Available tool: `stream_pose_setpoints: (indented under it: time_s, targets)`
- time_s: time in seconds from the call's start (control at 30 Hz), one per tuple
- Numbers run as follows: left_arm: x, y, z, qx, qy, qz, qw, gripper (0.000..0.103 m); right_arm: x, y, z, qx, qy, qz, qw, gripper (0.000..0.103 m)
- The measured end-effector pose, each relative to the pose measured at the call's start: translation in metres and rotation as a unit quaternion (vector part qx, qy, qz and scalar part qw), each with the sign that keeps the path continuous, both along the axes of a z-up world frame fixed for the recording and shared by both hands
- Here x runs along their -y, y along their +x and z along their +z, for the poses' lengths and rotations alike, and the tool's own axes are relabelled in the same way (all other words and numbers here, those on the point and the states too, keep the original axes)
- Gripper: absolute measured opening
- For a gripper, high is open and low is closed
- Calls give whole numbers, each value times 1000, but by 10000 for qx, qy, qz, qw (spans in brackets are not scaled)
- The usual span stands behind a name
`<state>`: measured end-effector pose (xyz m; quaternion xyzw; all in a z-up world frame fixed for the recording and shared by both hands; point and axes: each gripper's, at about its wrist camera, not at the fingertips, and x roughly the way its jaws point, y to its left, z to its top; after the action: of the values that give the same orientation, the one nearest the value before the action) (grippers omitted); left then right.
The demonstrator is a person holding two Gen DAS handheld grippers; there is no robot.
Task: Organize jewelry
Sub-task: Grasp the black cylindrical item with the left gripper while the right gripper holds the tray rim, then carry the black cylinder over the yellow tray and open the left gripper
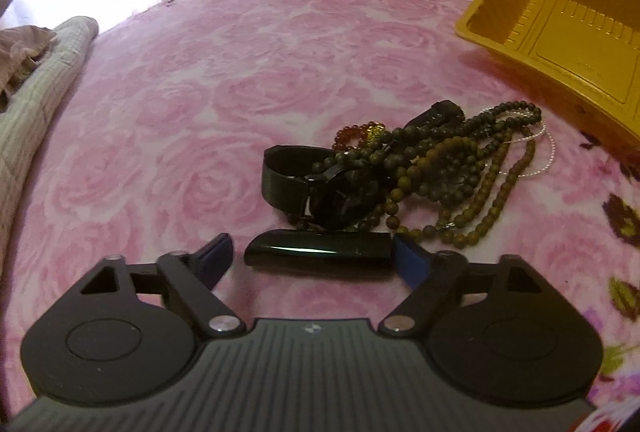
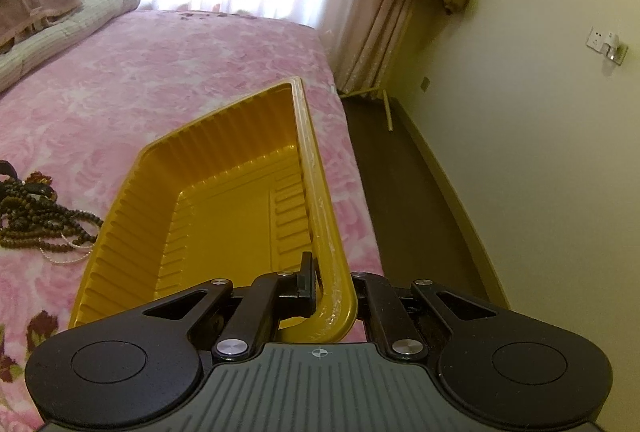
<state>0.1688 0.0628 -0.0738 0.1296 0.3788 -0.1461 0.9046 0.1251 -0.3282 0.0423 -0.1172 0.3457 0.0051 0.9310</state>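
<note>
Jewelry point(image 1: 420, 168) lies heaped beside the empty yellow tray point(image 2: 224, 216); right tongs point(image 2: 332, 288) pinch its rim, left tongs point(image 1: 312, 256) gape around a black case point(image 1: 320, 258).

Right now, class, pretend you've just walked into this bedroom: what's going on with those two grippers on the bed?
A person is sorting jewelry on a pink floral bedspread. The left gripper is open, its fingers on either side of a glossy black bar-shaped piece lying in front of a tangled pile of bead strands and a black watch. The right gripper is shut on the near rim of a yellow plastic tray, which has nothing in it yet.
</note>
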Motion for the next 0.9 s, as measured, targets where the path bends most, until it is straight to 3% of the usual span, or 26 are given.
stream_pose_setpoints:
  time_s: [0.3, 0.6, 0.9]
  targets:
    - [1, -19, 22, 37, -329, 518, 9981, 75, 0, -6, -5, 37, 50, -122, 9999, 5]
    - [25, -41, 57, 204, -596, 359, 9974, 75, 0, -9, -9, -199, -22, -117, 9997, 5]
    - [60, -47, 81, 343, -947, 43, 9949, 75, -4, -6, -12, -692, -465, 209, 9963, 4]
